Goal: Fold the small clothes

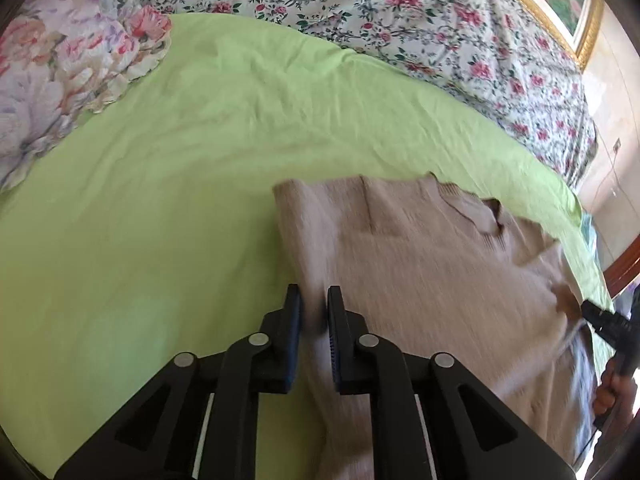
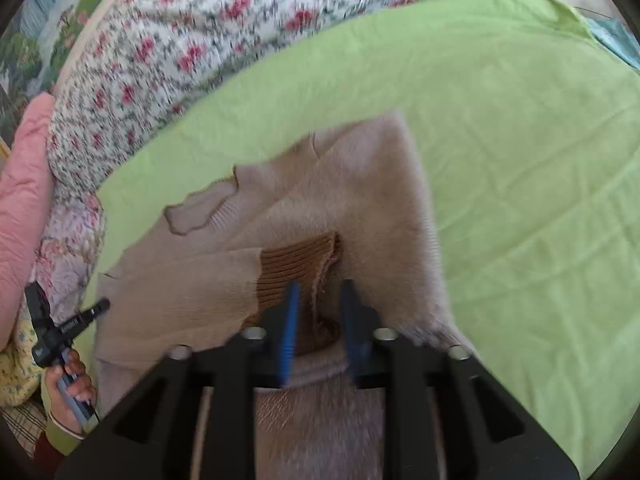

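A beige knit sweater (image 1: 420, 264) lies partly folded on a green sheet (image 1: 180, 200). My left gripper (image 1: 314, 304) sits at the sweater's left folded edge, its jaws a narrow gap apart with the edge between them. In the right wrist view the sweater (image 2: 360, 200) has a brown ribbed cuff (image 2: 300, 264). My right gripper (image 2: 320, 304) stands around the cuff's edge with its jaws narrowly apart; whether either gripper pinches the cloth is unclear. The right gripper's tip also shows in the left wrist view (image 1: 592, 312).
A floral quilt (image 1: 400, 12) lies behind the sheet. A floral pillow (image 1: 60, 72) is at the far left. A framed picture (image 1: 568, 4) hangs on the wall. A pink cushion (image 2: 20, 208) lies at the left of the right wrist view.
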Demonstrator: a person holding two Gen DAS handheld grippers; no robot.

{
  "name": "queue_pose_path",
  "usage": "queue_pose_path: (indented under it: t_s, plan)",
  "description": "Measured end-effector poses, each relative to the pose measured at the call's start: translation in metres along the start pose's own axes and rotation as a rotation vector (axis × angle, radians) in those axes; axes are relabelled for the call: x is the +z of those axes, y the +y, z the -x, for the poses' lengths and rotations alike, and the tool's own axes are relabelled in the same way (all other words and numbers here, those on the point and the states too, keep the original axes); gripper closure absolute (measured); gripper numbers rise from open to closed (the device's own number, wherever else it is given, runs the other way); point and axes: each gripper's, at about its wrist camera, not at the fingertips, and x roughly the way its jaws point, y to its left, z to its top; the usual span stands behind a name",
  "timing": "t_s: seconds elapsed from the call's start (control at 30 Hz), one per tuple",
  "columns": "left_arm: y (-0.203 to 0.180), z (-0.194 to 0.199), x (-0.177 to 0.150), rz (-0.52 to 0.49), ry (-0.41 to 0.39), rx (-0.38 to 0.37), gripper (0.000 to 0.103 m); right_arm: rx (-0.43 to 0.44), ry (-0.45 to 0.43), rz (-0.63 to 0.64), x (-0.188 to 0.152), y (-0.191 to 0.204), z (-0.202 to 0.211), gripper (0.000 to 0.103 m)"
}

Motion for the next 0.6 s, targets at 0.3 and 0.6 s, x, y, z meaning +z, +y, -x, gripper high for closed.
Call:
queue_pose_path:
  t_s: [0.3,0.6]
  plan:
    - [-0.005,0.08,-0.083,0.034,0.014,-0.057,0.067,0.045,-0.041,0.012,-0.034,0.0,0.066,0.059]
    - [-0.005,0.126,-0.16,0.084,0.049,-0.094,0.056,0.061,-0.035,0.016,-0.085,-0.005,0.108,0.052]
